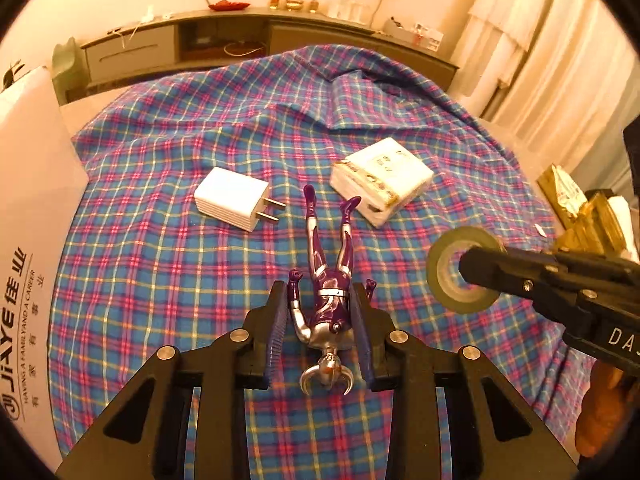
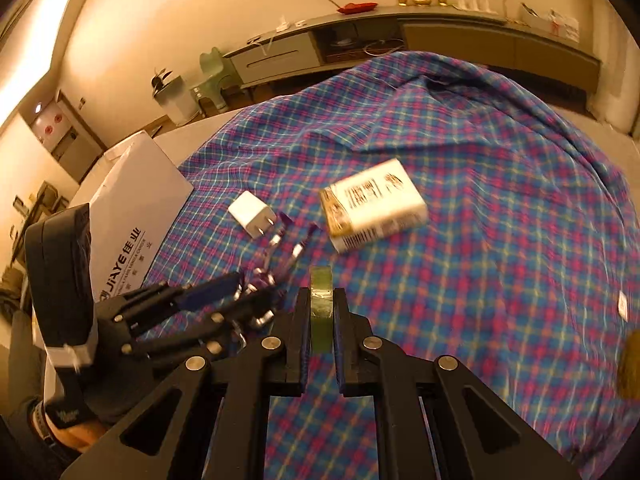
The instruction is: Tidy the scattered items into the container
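Observation:
A purple and silver toy figure (image 1: pixel 329 300) lies on the plaid cloth, legs pointing away. My left gripper (image 1: pixel 323 300) is open, with a finger on each side of the figure's torso; it also shows in the right wrist view (image 2: pixel 244 294). My right gripper (image 2: pixel 321 294) is shut on a green tape roll (image 2: pixel 321 300), held on edge above the cloth; the roll also shows in the left wrist view (image 1: pixel 464 271). A white charger plug (image 1: pixel 234 202) and a white tissue pack (image 1: pixel 382 180) lie beyond the figure. The white cardboard box (image 1: pixel 32 216) stands at the left.
The plaid cloth (image 1: pixel 160 280) covers the table, rumpled at the far side. A gold-wrapped packet (image 1: pixel 576 200) sits at the right edge. A low cabinet (image 1: pixel 260 44) runs along the far wall. A small white scrap (image 2: pixel 622 306) lies on the cloth at the right.

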{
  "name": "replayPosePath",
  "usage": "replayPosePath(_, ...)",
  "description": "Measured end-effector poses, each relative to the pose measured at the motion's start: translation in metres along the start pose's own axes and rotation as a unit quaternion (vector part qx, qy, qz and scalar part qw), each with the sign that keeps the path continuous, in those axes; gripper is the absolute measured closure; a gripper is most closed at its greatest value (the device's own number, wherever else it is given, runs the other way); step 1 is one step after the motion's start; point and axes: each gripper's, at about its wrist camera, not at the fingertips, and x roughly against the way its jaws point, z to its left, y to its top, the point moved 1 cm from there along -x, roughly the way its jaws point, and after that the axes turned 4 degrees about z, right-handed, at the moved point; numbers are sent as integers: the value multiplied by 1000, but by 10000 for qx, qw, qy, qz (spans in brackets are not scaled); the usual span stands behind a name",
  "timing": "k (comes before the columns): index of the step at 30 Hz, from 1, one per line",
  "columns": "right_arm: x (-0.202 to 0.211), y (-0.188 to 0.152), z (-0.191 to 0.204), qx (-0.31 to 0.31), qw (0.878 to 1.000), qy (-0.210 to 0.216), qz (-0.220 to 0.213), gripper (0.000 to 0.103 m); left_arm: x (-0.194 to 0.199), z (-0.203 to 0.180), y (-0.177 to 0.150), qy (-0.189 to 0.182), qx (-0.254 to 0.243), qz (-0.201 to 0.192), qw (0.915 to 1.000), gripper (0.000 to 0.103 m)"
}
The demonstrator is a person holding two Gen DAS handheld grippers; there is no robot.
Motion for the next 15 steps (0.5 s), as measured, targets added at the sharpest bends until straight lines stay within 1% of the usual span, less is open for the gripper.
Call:
replayPosePath(6,24,-21,4,-192,9996,124,-136,92,24,-8,-9,-81,-121,-56,9999,71)
replayPosePath(11,35,-35,12,-244,9993,212,-202,92,41,-3,-23,-129,-81,31,9999,71)
replayPosePath(15,39,-48,21,-247,9992,192,-237,92,57,-1,-35,-177,-83,51,9998,71)
